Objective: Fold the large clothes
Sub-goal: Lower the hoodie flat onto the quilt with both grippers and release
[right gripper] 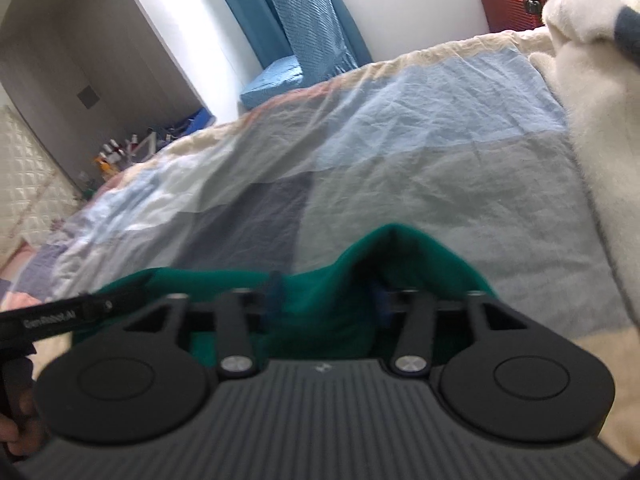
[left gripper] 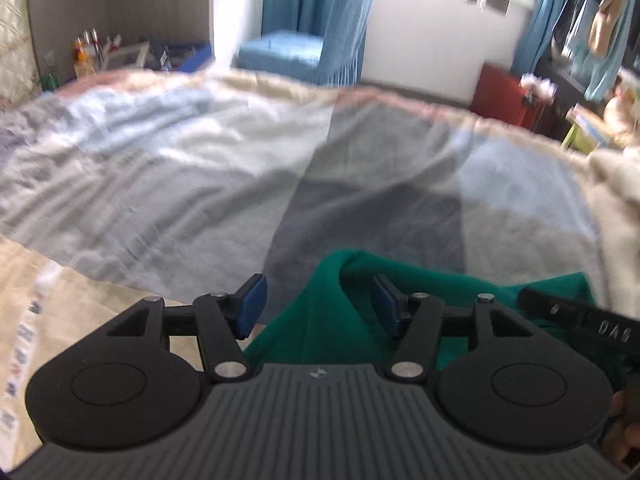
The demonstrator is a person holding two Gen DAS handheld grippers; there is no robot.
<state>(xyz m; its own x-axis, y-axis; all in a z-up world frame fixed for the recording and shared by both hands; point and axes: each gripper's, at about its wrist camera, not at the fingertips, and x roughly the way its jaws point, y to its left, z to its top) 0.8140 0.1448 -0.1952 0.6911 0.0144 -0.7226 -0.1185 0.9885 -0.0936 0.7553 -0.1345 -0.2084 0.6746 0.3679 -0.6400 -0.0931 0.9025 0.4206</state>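
Note:
A green garment (left gripper: pixel 332 316) lies bunched at the near edge of the bed's patchwork cover (left gripper: pixel 200 168). My left gripper (left gripper: pixel 318 304) is open, its blue pads (left gripper: pixel 252 304) spread wide, with a raised fold of the green cloth between them. In the right wrist view the green garment (right gripper: pixel 360 280) humps up over my right gripper (right gripper: pixel 326 296). The right jaws stand apart with cloth draped between and over the blue pads (right gripper: pixel 274 292), which are partly hidden. The other gripper's black edge shows at the side in each view.
A cream fluffy blanket (right gripper: pixel 592 92) lies along the bed's right side. Blue curtains (left gripper: pixel 320 12) and a blue stool (left gripper: pixel 280 50) stand beyond the bed. A red suitcase (left gripper: pixel 504 94) is at the back right, cluttered shelves (left gripper: pixel 120 50) at the back left.

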